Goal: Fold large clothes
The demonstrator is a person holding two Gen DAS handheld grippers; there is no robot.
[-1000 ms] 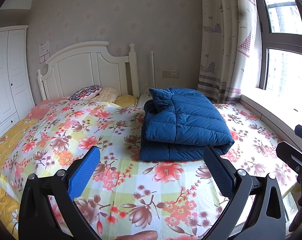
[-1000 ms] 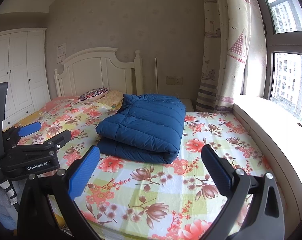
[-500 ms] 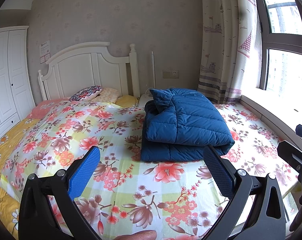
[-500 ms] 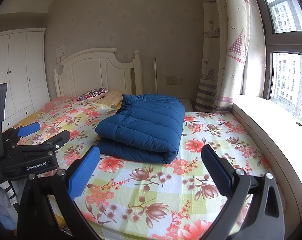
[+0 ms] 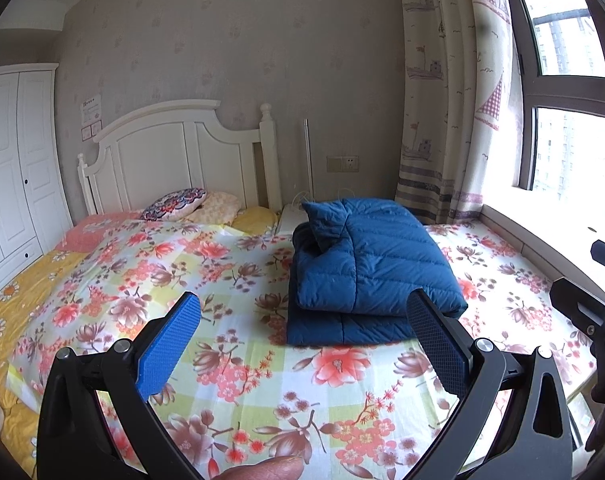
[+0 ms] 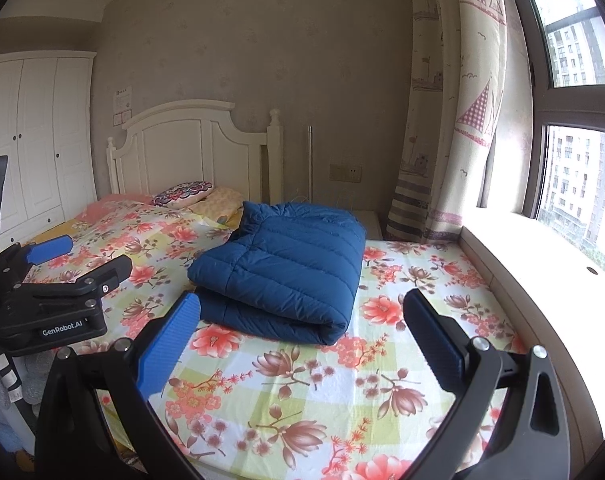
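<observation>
A dark blue quilted down jacket [image 5: 366,264] lies folded in a thick stack on the floral bedsheet [image 5: 238,352]; it also shows in the right wrist view [image 6: 286,272]. My left gripper [image 5: 302,332] is open and empty, held back from the jacket above the near part of the bed. My right gripper [image 6: 302,332] is open and empty, also short of the jacket. The left gripper's body [image 6: 50,300] shows at the left of the right wrist view; the right gripper's body [image 5: 590,312] shows at the right edge of the left wrist view.
A white headboard [image 5: 174,160] and pillows [image 5: 178,208] stand at the far end. A white wardrobe [image 5: 10,184] is at left. A curtain [image 6: 450,120] and window sill [image 6: 542,256] run along the right side of the bed.
Both views have shifted only slightly; the jacket stays folded in place and both grippers stay open.
</observation>
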